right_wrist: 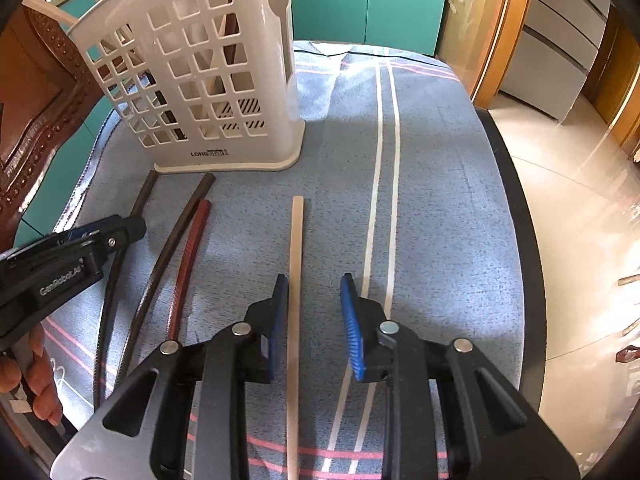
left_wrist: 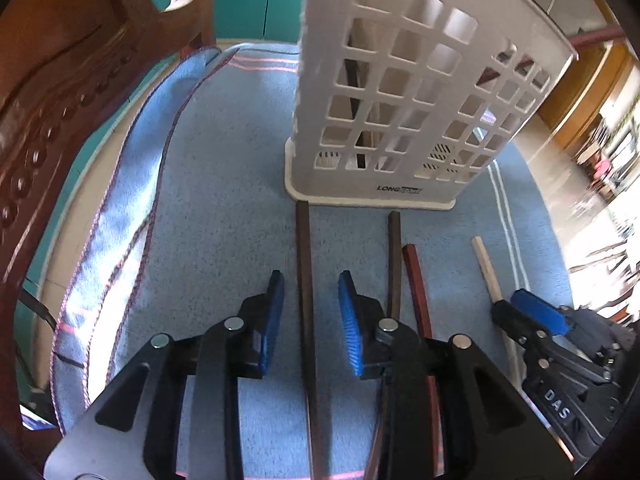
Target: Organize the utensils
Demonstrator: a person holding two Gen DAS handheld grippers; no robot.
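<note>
Grippers both slightly open here: my left gripper (left_wrist: 310, 280) straddles a dark chopstick (left_wrist: 305, 280), right gripper (right_wrist: 314, 282) a pale chopstick (right_wrist: 295, 280), neither gripped.

Bright daylight floods both fisheye views, blowing out the glossy floor (right_wrist: 568, 216) right of the right gripper (right_wrist: 314, 308). Straight lines bow towards dark corners, where detail blurs; soft shadows fall on the blue towel (left_wrist: 224, 200) beneath the fingers.

I count 4 chopsticks lying on the towel (right_wrist: 440, 200): 2 dark brown (left_wrist: 305, 280) (left_wrist: 394, 260), 1 red (left_wrist: 416, 284), 1 pale wood (right_wrist: 295, 280). 1 white holder (right_wrist: 200, 80), more sticks inside, number unclear. 2 grippers.
</note>
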